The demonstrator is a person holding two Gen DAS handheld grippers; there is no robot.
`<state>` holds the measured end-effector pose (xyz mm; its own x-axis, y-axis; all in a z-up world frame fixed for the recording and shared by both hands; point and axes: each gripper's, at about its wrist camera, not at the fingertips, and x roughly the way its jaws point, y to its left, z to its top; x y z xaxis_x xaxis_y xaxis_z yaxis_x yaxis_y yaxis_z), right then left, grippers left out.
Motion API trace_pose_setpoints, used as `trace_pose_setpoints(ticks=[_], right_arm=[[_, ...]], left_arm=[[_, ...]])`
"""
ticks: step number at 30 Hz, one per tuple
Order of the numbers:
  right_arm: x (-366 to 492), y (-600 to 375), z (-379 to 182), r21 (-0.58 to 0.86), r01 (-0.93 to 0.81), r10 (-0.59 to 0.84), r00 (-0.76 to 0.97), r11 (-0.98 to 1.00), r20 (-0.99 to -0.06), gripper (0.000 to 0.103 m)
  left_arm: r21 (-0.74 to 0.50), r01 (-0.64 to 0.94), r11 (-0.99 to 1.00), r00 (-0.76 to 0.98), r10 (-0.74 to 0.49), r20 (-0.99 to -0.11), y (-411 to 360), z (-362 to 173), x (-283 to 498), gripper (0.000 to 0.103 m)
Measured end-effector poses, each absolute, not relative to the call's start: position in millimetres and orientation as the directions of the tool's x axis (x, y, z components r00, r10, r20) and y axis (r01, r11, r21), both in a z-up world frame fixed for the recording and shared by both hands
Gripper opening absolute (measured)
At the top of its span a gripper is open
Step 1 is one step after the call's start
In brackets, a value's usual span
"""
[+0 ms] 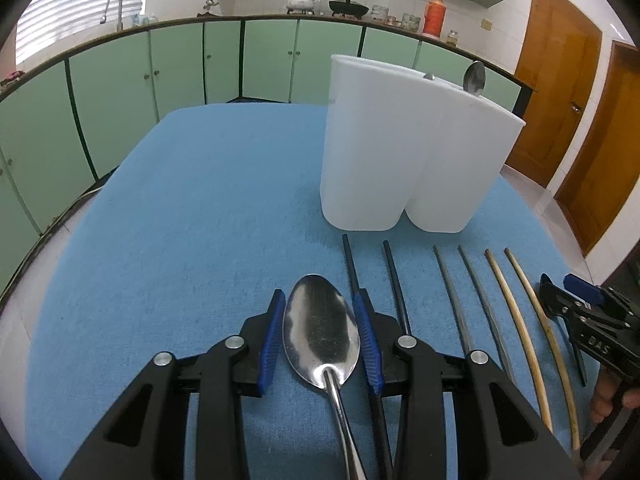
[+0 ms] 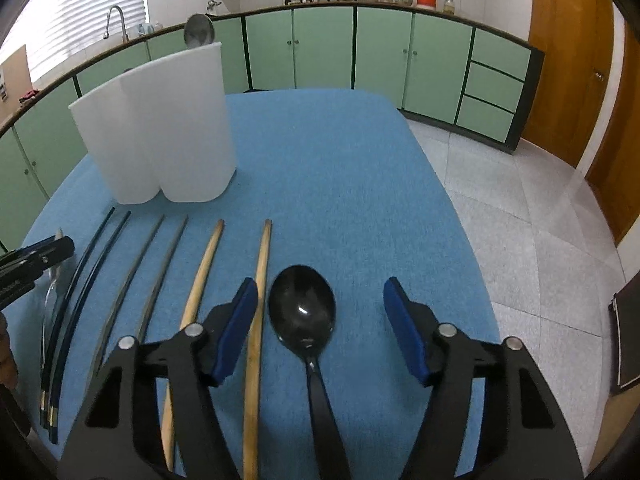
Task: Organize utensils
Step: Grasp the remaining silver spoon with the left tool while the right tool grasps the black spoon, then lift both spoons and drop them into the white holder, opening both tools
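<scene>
Jaws flank silver spoon (image 1: pixel 320 328) left, black spoon (image 2: pixel 302 312) right.

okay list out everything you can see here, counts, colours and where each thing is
holder: 1, white, two compartments, far side of cloth
spoon in holder: 1, steel, bowl up
steel spoon: 1, on cloth, between left gripper's fingers
black spoon: 1, on cloth, between right gripper's fingers
chopsticks: 6 on cloth; 2 black, 2 grey, 2 wooden
cloth: 1, blue, covers table
left gripper: black, blue pads, open
right gripper: black, blue pads, open
</scene>
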<state>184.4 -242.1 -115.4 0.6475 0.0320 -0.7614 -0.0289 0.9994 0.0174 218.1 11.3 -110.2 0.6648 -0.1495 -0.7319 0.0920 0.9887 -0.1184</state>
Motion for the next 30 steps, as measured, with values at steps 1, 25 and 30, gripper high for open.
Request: trace_pose_setpoints(ticks=[1, 25, 30], right_arm=[[186, -242, -116, 0.018, -0.028, 0.031, 0.644, 0.999, -0.765, 0.060], [191, -248, -111, 0.044, -0.044, 0.062, 0.623, 0.998, -0.780, 0.033], [173, -250, -91, 0.081, -0.061, 0.101, 0.690, 0.995, -0.716, 0.033]], left_arm=[[-0.118, 0.096, 0.988, 0.666, -0.152, -0.730, 13, -110, 218, 0.035], [-0.115, 0.143, 0.983, 0.678, -0.182, -0.712, 4, -107, 211, 0.035], [-0.148, 0.171, 0.974, 0.714, -0.226, -0.663, 11, -98, 199, 0.035]])
